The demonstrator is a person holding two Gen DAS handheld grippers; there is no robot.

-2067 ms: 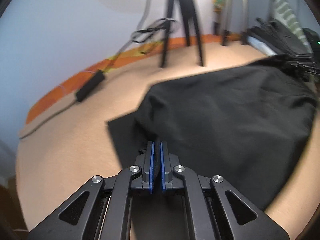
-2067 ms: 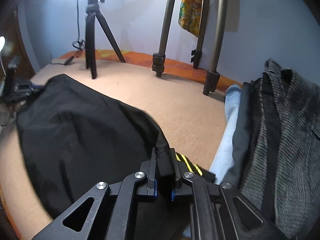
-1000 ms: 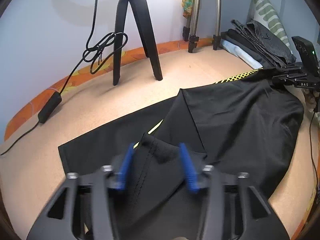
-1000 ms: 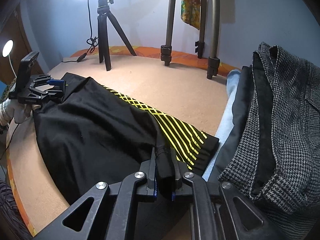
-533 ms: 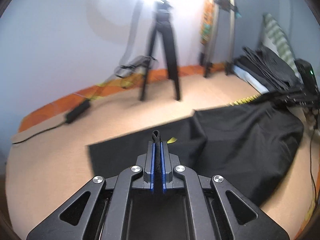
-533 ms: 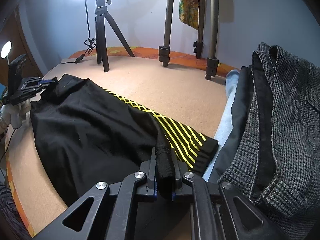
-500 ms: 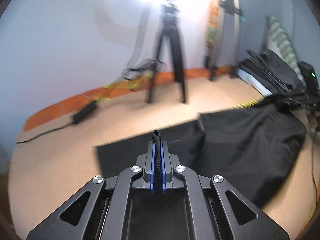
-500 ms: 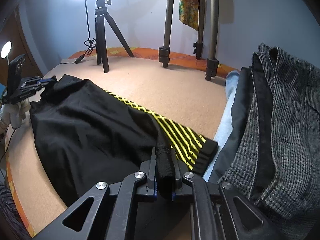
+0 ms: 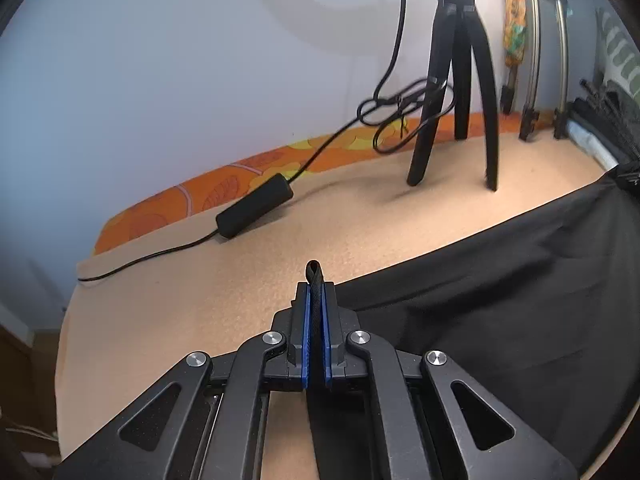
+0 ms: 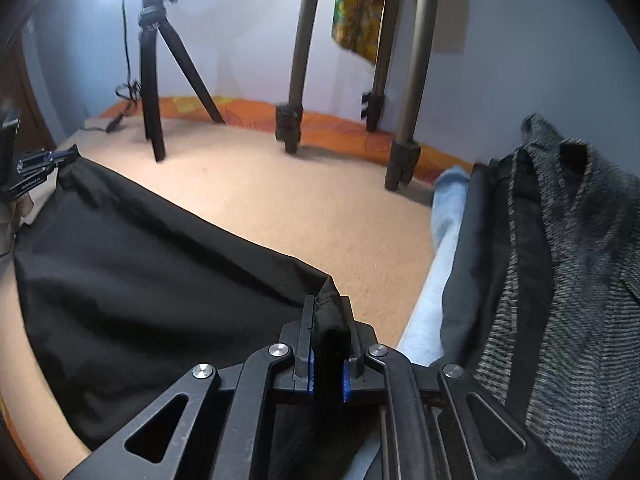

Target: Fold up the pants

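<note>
Left wrist view shows the left gripper (image 9: 316,300) with its blue pads (image 9: 306,336) pressed together on a thin fold of the black, soft fabric pants (image 9: 500,280) — a small loop of the cloth stands up just above the fingertips. Right wrist view shows the right gripper (image 10: 327,320) pinching a thicker, bunched corner of the same pants (image 10: 140,272), so its jaws stand a little apart around the cloth. The pants lie spread over the beige carpeted surface (image 9: 240,280), stretched between the two grippers, with a straight upper edge running across. I judge that the fabric is light and limp: it drapes, wrinkles and sags between the holds, and it has no stiffness of its own, so it will follow only where the corners are carried. It looks smooth, perhaps a little slippery, therefore a thin pinch like the left one can slide out if the pull is strong. The best places to hold are the corners and the seamed or hemmed edges, where the layers are thicker — not the middle of the cloth. Just beside the right gripper lies a pile of other clothes with a grey tweed garment (image 10: 560,260) on top, which the pants could catch on.
</note>
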